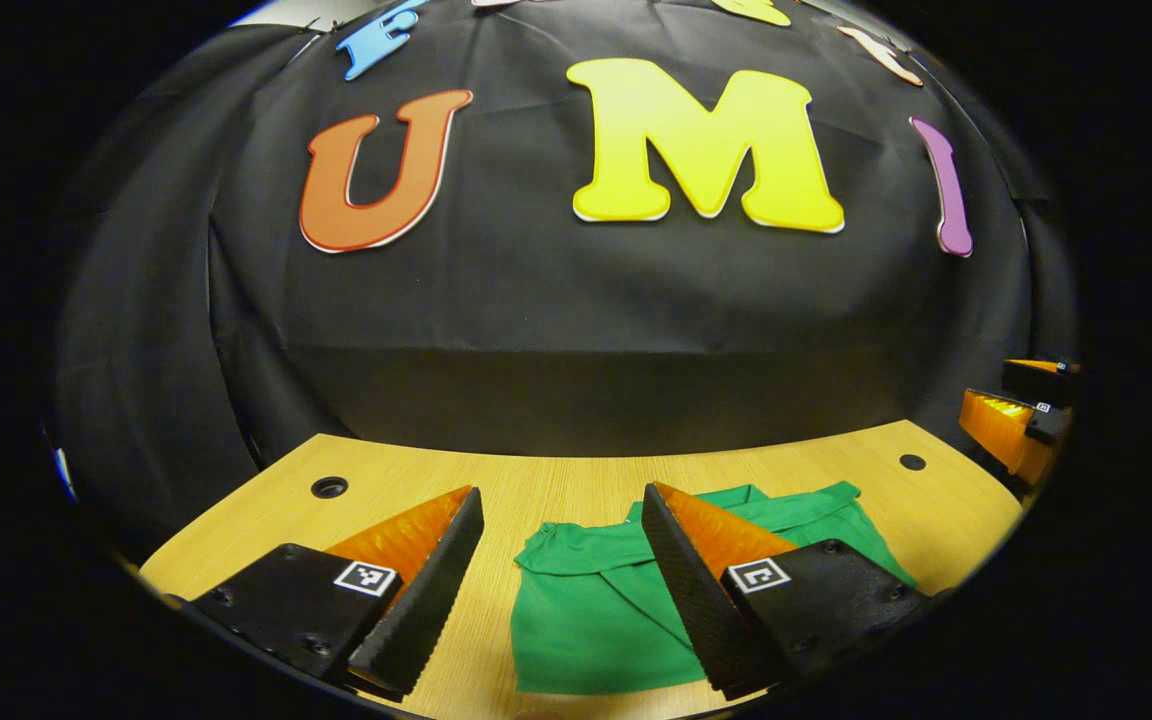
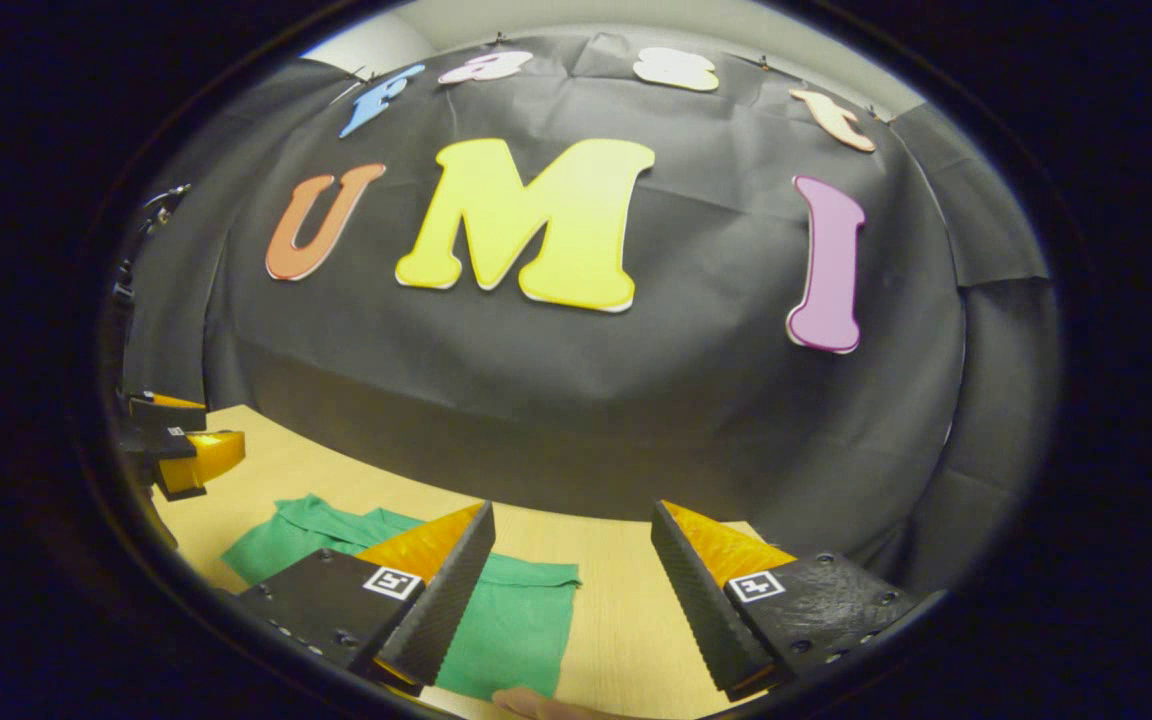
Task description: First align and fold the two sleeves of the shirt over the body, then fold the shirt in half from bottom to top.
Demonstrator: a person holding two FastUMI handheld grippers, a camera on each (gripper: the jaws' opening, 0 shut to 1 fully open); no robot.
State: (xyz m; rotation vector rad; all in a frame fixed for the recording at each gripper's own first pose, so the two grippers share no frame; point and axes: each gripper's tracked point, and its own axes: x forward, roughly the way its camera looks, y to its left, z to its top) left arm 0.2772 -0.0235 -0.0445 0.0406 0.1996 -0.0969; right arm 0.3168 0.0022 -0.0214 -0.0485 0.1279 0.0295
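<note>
A green shirt lies folded into a compact rectangle on the wooden table, collar part toward the back. My left gripper hovers open above its left half, one finger over the cloth and the other over bare wood. In the right gripper view the same shirt lies low left, and my right gripper is open above its right edge, holding nothing. The right gripper also shows at the far right of the left gripper view, and the left gripper sits at the left edge of the right gripper view.
The table has two round holes near its back corners. Black cloth wall closes the booth right behind the table. Bare wood lies to the right of the shirt. A fingertip peeks in at the bottom.
</note>
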